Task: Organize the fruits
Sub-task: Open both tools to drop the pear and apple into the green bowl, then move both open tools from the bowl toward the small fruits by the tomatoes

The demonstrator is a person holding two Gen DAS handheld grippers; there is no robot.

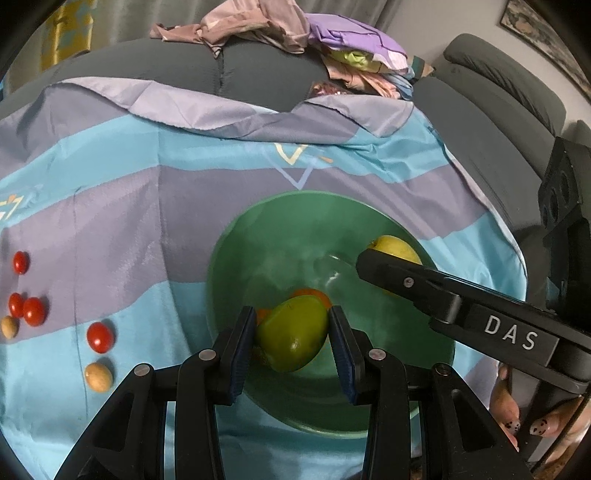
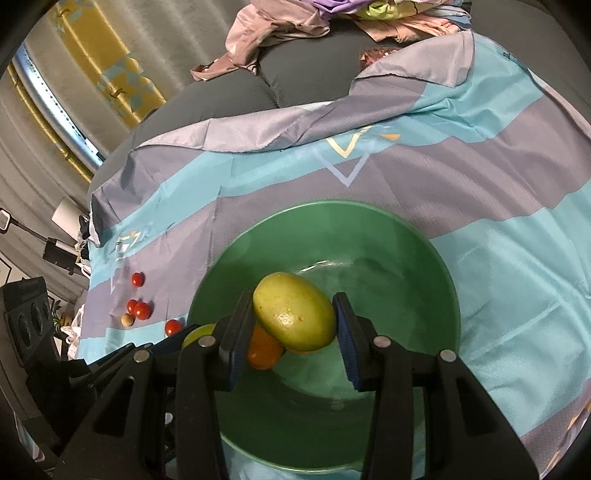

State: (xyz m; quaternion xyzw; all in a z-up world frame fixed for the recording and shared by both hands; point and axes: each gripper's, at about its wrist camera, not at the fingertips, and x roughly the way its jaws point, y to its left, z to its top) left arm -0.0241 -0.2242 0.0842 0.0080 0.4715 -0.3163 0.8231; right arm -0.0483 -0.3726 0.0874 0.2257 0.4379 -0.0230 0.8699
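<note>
My left gripper (image 1: 291, 321) is shut on a green oval fruit (image 1: 291, 341), held just above the green bowl (image 1: 258, 214). An orange fruit (image 1: 314, 294) lies in the bowl right under it. My right gripper (image 2: 293, 306) is shut on a yellow oval fruit (image 2: 295, 317) over the same bowl (image 2: 388, 273), with the orange fruit (image 2: 262, 350) below. In the left wrist view a right gripper finger (image 1: 406, 280) reaches in from the right and half hides the yellow fruit (image 1: 397, 249). The green fruit (image 2: 199, 334) peeks out at the lower left of the right wrist view.
Several red cherry tomatoes (image 1: 34, 311) and two small tan fruits (image 1: 98, 376) lie on the blue and lilac striped cloth (image 1: 110, 221) left of the bowl. A grey sofa (image 1: 258, 74) with piled clothes (image 1: 295, 26) is behind. A hand with painted nails (image 1: 517, 421) shows at lower right.
</note>
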